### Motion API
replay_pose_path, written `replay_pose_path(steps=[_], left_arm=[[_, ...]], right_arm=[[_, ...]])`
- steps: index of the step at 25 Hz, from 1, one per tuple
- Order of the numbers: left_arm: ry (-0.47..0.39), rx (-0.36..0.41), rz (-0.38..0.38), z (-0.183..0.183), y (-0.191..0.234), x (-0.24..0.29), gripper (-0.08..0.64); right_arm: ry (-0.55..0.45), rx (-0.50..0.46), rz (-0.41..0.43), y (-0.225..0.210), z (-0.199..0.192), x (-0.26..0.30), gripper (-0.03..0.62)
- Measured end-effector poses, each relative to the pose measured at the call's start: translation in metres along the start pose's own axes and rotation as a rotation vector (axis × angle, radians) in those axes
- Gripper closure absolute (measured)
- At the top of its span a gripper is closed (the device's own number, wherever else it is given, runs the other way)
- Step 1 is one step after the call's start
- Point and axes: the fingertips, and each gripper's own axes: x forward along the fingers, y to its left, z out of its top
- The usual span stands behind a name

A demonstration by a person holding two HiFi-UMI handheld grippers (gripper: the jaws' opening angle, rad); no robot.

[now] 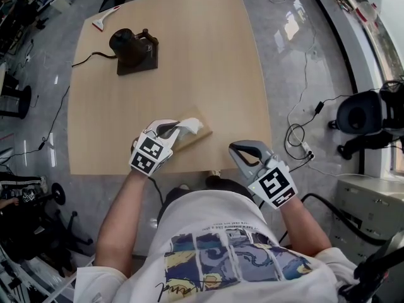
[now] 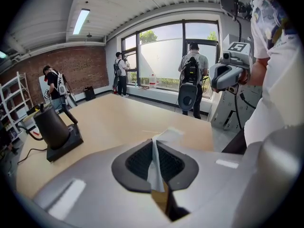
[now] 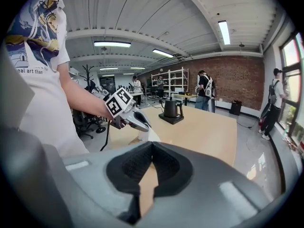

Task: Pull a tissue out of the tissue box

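Note:
A tan tissue box [image 1: 197, 139] lies near the front edge of the wooden table [image 1: 189, 68]. A white tissue [image 1: 190, 125] stands up out of its top. My left gripper [image 1: 174, 129] is over the box and shut on that tissue. In the left gripper view the tissue [image 2: 156, 167] runs as a thin sheet between the closed pads of the left gripper [image 2: 153, 141]. My right gripper [image 1: 242, 149] hovers off to the right by the table's front corner, shut with nothing in it. In the right gripper view its tips [image 3: 152, 144] meet, and the left gripper [image 3: 132, 118] and tissue [image 3: 151, 136] show beyond them.
A dark kettle on a black base [image 1: 131, 48] stands at the table's far left, its cord running off the edge. A red-and-white tool [image 1: 105, 19] lies at the far left corner. Office chairs, cables and several people stand around the room.

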Motion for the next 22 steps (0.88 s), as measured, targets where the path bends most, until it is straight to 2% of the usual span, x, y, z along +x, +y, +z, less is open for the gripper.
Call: replay_pose_path(steps=[9, 22], left_arm=[[-0.061, 0.011, 0.003, 0.025, 0.000, -0.028, 0.554], [-0.194, 0.068, 0.005, 0.062, -0.019, -0.099, 0.554]], right_arm=[[0.000, -0.016, 0.014, 0.018, 0.007, 0.011, 0.589], [-0.004, -0.042, -0.026, 0.062, 0.023, 0.011, 0.589]])
